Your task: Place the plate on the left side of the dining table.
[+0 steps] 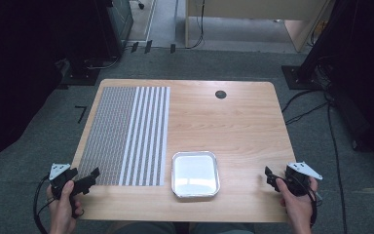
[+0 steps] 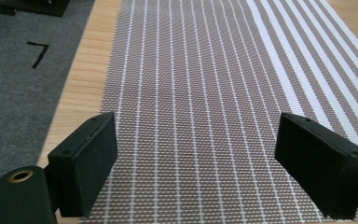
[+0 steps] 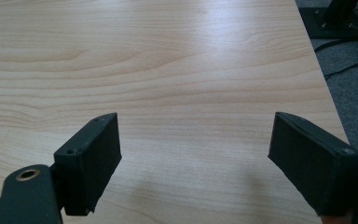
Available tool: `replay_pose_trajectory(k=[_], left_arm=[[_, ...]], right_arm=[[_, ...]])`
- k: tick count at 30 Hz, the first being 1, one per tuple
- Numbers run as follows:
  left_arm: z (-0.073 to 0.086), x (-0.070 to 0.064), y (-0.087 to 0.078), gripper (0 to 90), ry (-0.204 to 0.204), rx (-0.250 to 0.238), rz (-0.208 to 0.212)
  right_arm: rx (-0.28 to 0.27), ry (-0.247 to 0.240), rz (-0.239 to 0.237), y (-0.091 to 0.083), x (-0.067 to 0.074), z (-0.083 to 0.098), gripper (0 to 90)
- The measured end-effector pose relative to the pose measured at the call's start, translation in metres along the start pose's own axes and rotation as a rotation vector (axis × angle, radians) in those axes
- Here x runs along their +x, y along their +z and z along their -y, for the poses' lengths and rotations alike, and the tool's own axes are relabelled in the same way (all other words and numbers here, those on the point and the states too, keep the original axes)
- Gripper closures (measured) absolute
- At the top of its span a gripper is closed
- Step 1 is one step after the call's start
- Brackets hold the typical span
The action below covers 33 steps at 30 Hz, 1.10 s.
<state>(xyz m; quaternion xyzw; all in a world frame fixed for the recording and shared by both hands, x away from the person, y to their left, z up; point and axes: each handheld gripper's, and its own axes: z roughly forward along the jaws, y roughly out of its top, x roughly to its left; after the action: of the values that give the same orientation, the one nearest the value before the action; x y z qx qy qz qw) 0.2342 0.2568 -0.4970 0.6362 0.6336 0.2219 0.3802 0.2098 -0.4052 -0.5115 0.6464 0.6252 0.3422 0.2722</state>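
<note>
Both black jaws of the left gripper (image 2: 196, 158) stand wide apart with nothing between them, poised over the near end of the striped placemat (image 2: 214, 93) — its long axis runs straight away from the jaws, toward the table's far edge. The right gripper (image 1: 272, 178) also gapes empty, over bare wood at the table (image 1: 233, 122) edge's near right. Between the two, a shallow foil tray (image 1: 196, 174) sits just right of the mat; it is nearly square and looks about equally reachable from either hand.
</note>
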Motion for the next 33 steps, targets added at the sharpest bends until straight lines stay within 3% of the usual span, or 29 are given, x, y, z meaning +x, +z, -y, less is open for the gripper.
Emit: replay_pose_trajectory(k=[8, 13, 19, 22, 33], left_arm=[[-0.002, -0.019, 0.004, 11.3, 0.016, -0.005, 0.019], [-0.003, -0.030, 0.010, 11.1, 0.035, 0.011, 0.024], [-0.003, -0.039, 0.013, 11.1, 0.026, 0.016, 0.042], [-0.004, -0.045, 0.015, 11.2, 0.018, 0.028, 0.060], [-0.003, -0.071, 0.022, 11.2, 0.047, 0.045, 0.102]], right_arm=[[-0.031, 0.020, -0.026, -0.003, 0.009, -0.003, 16.5], [-0.068, -0.010, -0.050, -0.006, 0.017, -0.008, 16.5], [-0.071, -0.012, -0.063, -0.005, 0.024, -0.011, 16.4], [-0.075, -0.040, -0.059, -0.005, 0.030, -0.014, 16.3], [-0.083, -0.037, -0.084, -0.004, 0.042, -0.018, 16.3]])
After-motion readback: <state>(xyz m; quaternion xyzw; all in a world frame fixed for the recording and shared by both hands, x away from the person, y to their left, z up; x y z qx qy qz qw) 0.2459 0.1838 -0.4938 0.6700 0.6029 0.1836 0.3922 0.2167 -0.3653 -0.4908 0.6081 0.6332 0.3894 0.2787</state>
